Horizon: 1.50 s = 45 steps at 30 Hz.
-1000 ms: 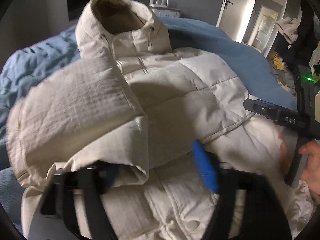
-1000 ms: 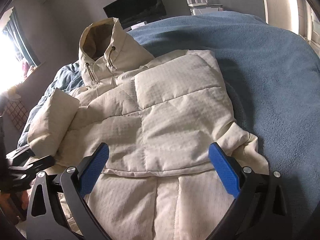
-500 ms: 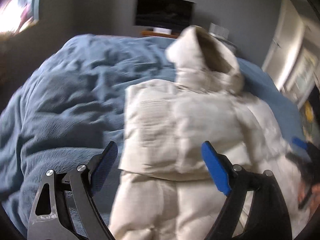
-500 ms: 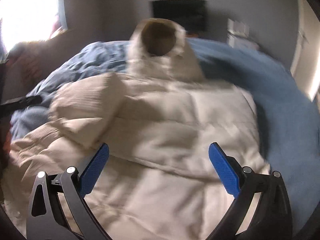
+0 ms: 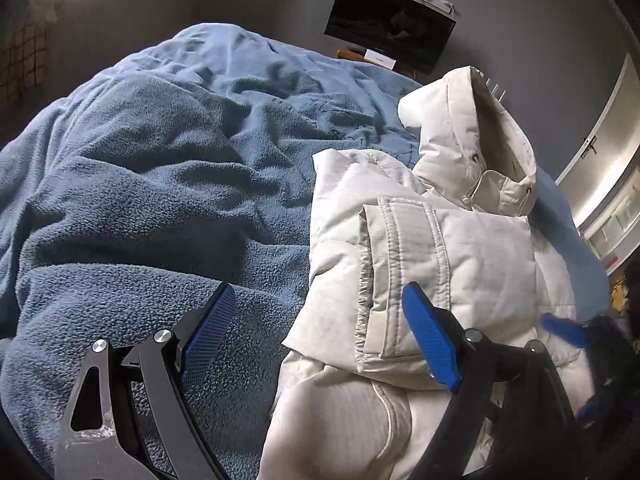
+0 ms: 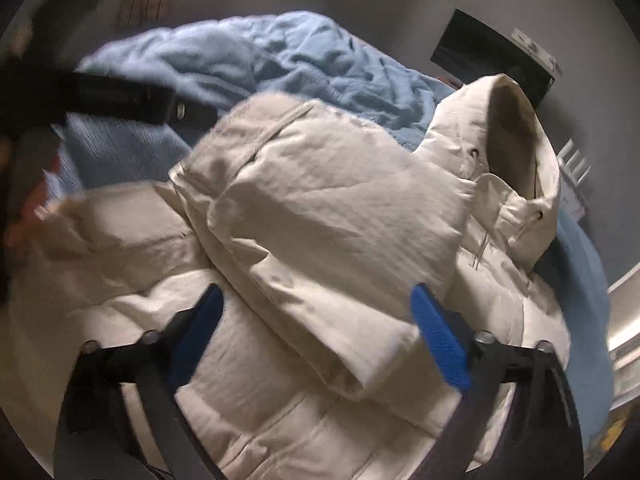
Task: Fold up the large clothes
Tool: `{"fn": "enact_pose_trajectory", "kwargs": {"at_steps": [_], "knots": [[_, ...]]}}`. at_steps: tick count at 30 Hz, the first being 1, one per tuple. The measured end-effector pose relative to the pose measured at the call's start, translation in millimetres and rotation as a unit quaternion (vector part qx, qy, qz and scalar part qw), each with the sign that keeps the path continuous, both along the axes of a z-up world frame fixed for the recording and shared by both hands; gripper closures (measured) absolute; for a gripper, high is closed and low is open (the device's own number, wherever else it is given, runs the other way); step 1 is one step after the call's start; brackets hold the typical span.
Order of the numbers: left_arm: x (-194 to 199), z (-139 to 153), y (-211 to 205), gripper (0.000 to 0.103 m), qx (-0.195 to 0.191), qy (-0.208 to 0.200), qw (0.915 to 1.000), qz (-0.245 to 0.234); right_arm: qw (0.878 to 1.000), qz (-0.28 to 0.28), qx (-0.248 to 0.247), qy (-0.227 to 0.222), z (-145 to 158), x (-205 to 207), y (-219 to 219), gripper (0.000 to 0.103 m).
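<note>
The cream puffer jacket [image 5: 440, 248] lies on the blue fleece blanket [image 5: 140, 200], sleeve [image 6: 320, 216] folded across its chest, hood [image 6: 516, 152] towards the grey wall. Left gripper [image 5: 320, 340] gapes empty at the jacket's edge; right gripper [image 6: 320, 340], jaws just narrowing, grips nothing. A dark television [image 5: 388, 28] hangs beyond the hood.

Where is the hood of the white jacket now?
In the left wrist view the hood stands at upper right, at the jacket's far end on the blue blanket, just below the dark screen.

Jacket [image 5: 440, 248] hem cut off; right claw [image 5: 576, 344] blurred.
</note>
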<state>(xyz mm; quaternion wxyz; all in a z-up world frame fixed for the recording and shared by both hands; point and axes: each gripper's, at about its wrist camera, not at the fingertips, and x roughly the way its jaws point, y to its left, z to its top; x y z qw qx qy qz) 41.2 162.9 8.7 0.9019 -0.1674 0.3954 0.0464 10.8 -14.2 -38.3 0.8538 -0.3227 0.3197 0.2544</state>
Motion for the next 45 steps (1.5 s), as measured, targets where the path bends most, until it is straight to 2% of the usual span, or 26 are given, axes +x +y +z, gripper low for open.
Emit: {"fn": "enact_pose_trajectory", "kwargs": {"at_steps": [2,4,6,10,12,18,22,27,30,32,33,35,36,37,39,40,42,45], "knots": [[1.1,0.2,-0.9,0.022,0.0,-0.009,1.0,-0.003,1.0,0.001,-0.026,-0.016,-12.8,2.4,7.8,0.041],[0.5,1.9,-0.9,0.022,-0.001,-0.022,0.9997,-0.004,0.999,0.007,-0.03,-0.033,-16.7,2.4,7.1,0.069],[-0.5,4.2,0.1,0.022,-0.004,-0.035,0.9994,-0.003,0.999,0.002,-0.018,-0.046,-12.6,1.8,2.6,0.082],[0.9,3.5,1.4,0.022,-0.009,-0.034,0.9994,-0.002,0.996,-0.047,0.046,-0.055,9.0,7.6,-24.2,0.087],[2.1,2.9,-1.8,0.022,-0.005,-0.03,0.9995,-0.008,0.991,-0.083,0.094,-0.042,22.2,14.9,-49.2,0.088],[6.4,0.1,-25.9,0.023,0.049,-0.015,0.9978,-0.042,0.977,-0.148,0.147,-0.034,39.3,22.7,-105.2,0.087],[8.6,-5.5,-36.6,0.023,0.076,-0.004,0.9955,-0.056,0.97,-0.181,0.161,-0.022,36.8,32.4,-132.8,0.087],[11.3,-10.2,-40.2,0.023,0.089,0.009,0.9944,-0.056,0.961,-0.222,0.166,0.001,23.1,46.2,-160.4,0.087],[11.5,-12.0,-43.5,0.023,0.097,0.013,0.9935,-0.058,0.953,-0.245,0.176,0.029,10.7,56.5,-178.9,0.087],[11.4,-13.4,-44.5,0.023,0.099,0.017,0.9931,-0.059,0.944,-0.25,0.203,0.074,2.2,66.1,-194.4,0.087],[11.1,-13.8,-45.0,0.023,0.1,0.019,0.9931,-0.06,0.934,-0.248,0.231,0.11,-2.3,70.8,-206.6,0.086],[10.4,-13.8,-45.9,0.023,0.1,0.02,0.9929,-0.061,0.923,-0.247,0.258,0.145,-6.7,73.2,-221.7,0.078],[10.3,-13.4,-46.6,0.023,0.1,0.02,0.9929,-0.061,0.92,-0.247,0.262,0.157,-8.1,71.8,-226.7,0.071],[10.2,-13.5,-46.9,0.023,0.1,0.02,0.9929,-0.061,0.919,-0.247,0.262,0.164,-9.2,71.1,-230.8,0.059],[10.3,-13.6,-46.5,0.023,0.098,0.021,0.9931,-0.059,0.921,-0.258,0.246,0.153,-7.4,66.0,-240.9,0.042],[9.9,-13.4,-46.4,0.023,0.098,0.021,0.9933,-0.059,0.923,-0.267,0.239,0.138,-4.7,62.6,-248.8,0.041],[9.9,-12.9,-46.1,0.023,0.097,0.02,0.9935,-0.057,0.918,-0.273,0.252,0.139,-2.5,63.5,-261.2,0.041],[7.2,-9.6,-45.1,0.023,0.098,0.016,0.9938,-0.05,0.895,-0.304,0.298,0.13,5.4,65.1,-290.7,0.041]]}}
